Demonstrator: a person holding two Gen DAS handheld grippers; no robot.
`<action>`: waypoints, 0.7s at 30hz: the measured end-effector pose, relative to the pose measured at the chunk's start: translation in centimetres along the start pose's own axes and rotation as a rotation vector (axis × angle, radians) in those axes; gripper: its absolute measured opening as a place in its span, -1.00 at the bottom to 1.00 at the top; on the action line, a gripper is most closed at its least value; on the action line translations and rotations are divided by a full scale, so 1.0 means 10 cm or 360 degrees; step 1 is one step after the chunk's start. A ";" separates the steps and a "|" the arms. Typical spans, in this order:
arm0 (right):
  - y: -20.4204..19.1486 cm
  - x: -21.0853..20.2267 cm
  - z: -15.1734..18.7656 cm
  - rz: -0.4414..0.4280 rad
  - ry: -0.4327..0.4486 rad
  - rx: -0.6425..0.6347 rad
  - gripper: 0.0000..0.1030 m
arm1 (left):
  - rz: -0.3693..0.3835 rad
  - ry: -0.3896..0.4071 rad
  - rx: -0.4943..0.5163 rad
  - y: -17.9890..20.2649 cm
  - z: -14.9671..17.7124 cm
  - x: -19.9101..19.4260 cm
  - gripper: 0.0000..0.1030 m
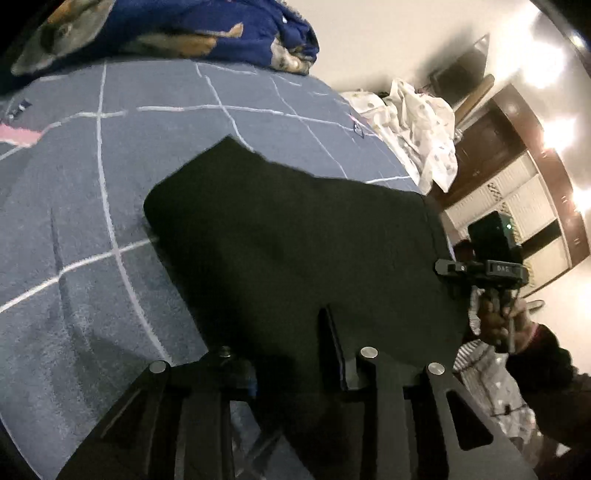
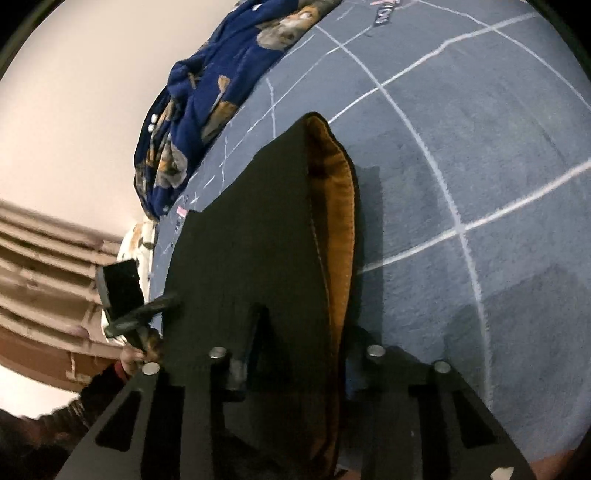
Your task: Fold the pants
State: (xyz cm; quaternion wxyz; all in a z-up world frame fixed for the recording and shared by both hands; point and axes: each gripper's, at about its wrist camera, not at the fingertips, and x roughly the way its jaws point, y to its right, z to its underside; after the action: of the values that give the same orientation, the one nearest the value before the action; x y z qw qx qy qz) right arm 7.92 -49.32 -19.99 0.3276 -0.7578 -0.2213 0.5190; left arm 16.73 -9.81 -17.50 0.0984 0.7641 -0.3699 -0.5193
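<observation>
pants [image 1: 295, 236]: black, raised off grey bedspread [image 1: 92, 206], far part resting on it | left gripper [image 1: 291, 354]: fingers pinched on near edge | right gripper [image 2: 295, 354]: clamped likewise | both holding cloth taut, probably to fold it over

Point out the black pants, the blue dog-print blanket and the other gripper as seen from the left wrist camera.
black pants [image 1: 295, 236], left wrist view, middle of the cloth.
blue dog-print blanket [image 1: 207, 29], left wrist view, its folds.
right gripper [image 1: 491, 266], left wrist view, its body.
</observation>
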 end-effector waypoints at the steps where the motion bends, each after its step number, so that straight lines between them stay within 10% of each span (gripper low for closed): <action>1: -0.02 0.00 0.02 0.0008 0.0016 0.0003 -0.48 | -0.0034 0.0013 0.0024 0.05 0.02 -0.02 -0.49; 9: -0.24 -0.12 0.16 -0.0096 0.0166 0.0087 -0.63 | -0.0408 0.0177 0.0492 0.80 0.07 -0.37 -0.80; 21: -0.99 0.31 0.10 -0.0162 0.0111 0.0007 -0.64 | -0.0586 0.0310 0.0448 0.43 0.18 -1.02 -0.80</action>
State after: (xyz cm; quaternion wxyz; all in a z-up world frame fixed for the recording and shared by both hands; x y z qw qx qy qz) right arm 8.15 -40.12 -15.03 0.3629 -0.7625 -0.2468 0.4753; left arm 11.29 -5.62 -8.69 -0.0701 0.8712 -0.2818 -0.3958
